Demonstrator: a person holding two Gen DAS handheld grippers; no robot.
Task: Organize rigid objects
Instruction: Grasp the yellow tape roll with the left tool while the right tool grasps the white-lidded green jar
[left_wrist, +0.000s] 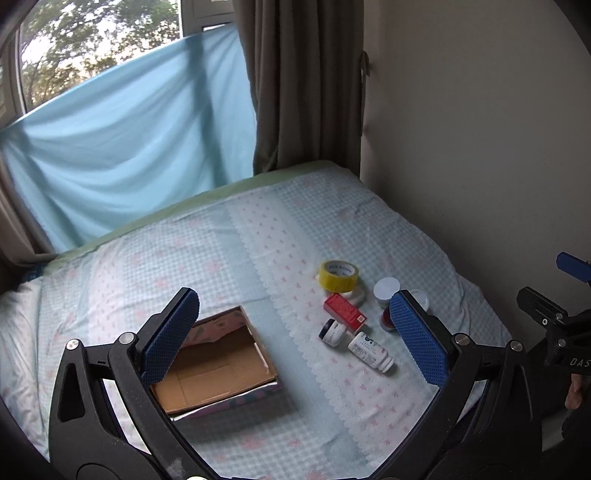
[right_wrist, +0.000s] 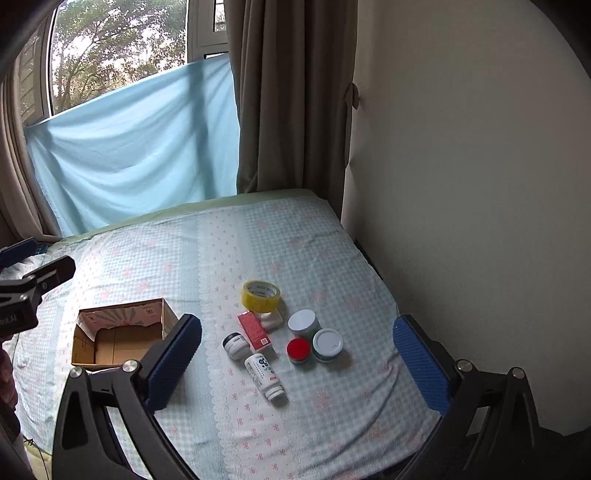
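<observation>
A checkered bedsheet (right_wrist: 314, 236) covers the bed, bearing an open cardboard box (right_wrist: 122, 339) at left. Both the left gripper (left_wrist: 295, 332) and right gripper (right_wrist: 297, 363) hover above it with jaws spread wide, empty. Right of the box cluster a yellow tape roll (right_wrist: 260, 295), white pill bottle (right_wrist: 265, 376), red carton (right_wrist: 253, 329) and red-lidded jar (right_wrist: 298, 350).

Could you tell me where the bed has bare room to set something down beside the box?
Bare sheet lies between the cardboard box and the white bottle, and beyond the yellow tape toward the curtain. The jars around the red box are crowded.
</observation>
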